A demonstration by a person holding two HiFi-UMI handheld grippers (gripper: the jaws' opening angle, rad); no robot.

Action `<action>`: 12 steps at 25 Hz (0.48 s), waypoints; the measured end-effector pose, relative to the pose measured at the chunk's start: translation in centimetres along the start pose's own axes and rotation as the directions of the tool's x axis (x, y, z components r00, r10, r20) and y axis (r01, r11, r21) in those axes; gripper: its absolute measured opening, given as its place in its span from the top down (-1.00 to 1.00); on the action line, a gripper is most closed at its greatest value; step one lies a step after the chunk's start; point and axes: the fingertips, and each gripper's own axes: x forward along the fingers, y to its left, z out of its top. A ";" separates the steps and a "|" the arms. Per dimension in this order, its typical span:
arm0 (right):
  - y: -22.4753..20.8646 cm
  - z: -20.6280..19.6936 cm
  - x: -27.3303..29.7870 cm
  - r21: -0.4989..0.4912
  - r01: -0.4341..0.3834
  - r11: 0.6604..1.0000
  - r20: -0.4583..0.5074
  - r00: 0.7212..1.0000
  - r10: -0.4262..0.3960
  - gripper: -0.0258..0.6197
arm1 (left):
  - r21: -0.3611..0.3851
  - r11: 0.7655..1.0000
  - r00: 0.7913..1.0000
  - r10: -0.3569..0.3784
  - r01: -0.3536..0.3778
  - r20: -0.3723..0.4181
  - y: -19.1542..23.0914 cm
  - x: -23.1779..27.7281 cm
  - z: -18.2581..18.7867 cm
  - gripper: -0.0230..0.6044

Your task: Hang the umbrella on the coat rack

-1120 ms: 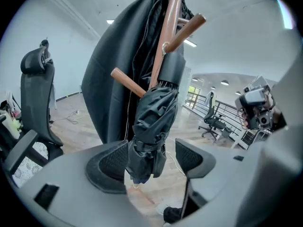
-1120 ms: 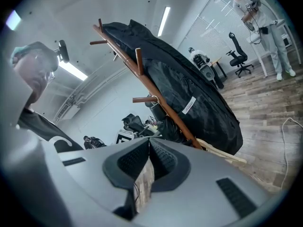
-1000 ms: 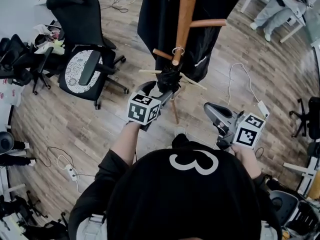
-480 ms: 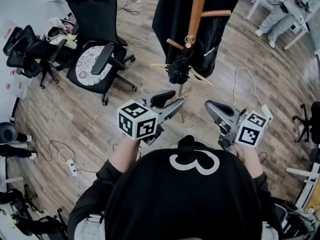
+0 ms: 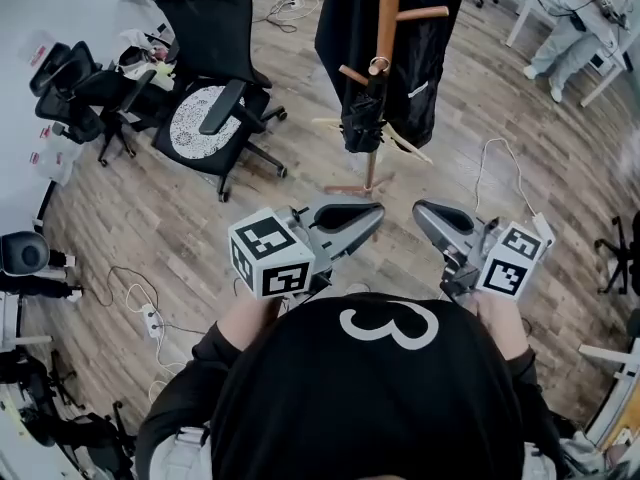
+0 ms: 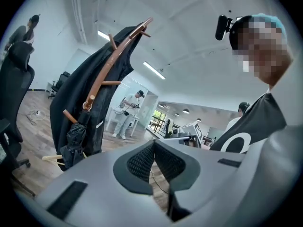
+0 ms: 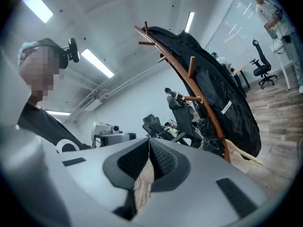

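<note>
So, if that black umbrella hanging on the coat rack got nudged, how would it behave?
The umbrella hangs by a ring on the coat rack, so it would probably swing freely rather than resist. Its loosely bunched fabric looks floppy and likely to crumple under a grip. It looks compact, so probably light.

Folded black umbrella (image 5: pixel 362 126) hanging by its ring on wooden coat rack (image 5: pixel 387 18); upright

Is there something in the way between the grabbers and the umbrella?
No, nothing visible is in the way. Only bare floor shows between the left gripper, the right gripper and the umbrella. Both grippers are shut and empty. The umbrella hangs from a peg on the rack.
</note>
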 end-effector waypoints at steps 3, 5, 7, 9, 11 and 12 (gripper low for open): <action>1.4 -0.8 -1.9 0.015 -0.021 1.000 -0.005 1.000 0.021 0.84 | 0.008 0.999 0.999 0.033 -0.033 0.004 -2.1 0.4 -0.6 0.87; 2.6 -1.1 -3.5 0.006 -0.035 0.999 -0.007 0.999 0.035 0.84 | -0.010 0.999 0.999 0.046 -0.046 0.014 -3.8 0.7 -1.1 0.87; 3.7 -1.2 -5.3 -0.007 -0.048 0.999 0.002 0.999 0.048 0.84 | -0.021 0.998 0.997 0.067 -0.066 0.026 -5.5 1.0 -1.4 0.87; 4.7 -1.3 -7.2 -0.016 -0.055 0.998 0.013 0.998 0.055 0.84 | -0.013 0.996 0.995 0.094 -0.093 0.039 -7.4 1.3 -1.5 0.87; 5.9 -1.4 -8.7 -0.027 -0.063 0.998 0.018 0.998 0.064 0.84 | 0.000 0.995 0.993 0.100 -0.100 0.055 -9.4 1.5 -1.6 0.87; 6.5 -1.4 -9.3 -0.038 -0.069 0.997 0.019 0.997 0.070 0.84 | 0.003 0.995 0.993 0.097 -0.097 0.059 -10.4 1.6 -1.7 0.87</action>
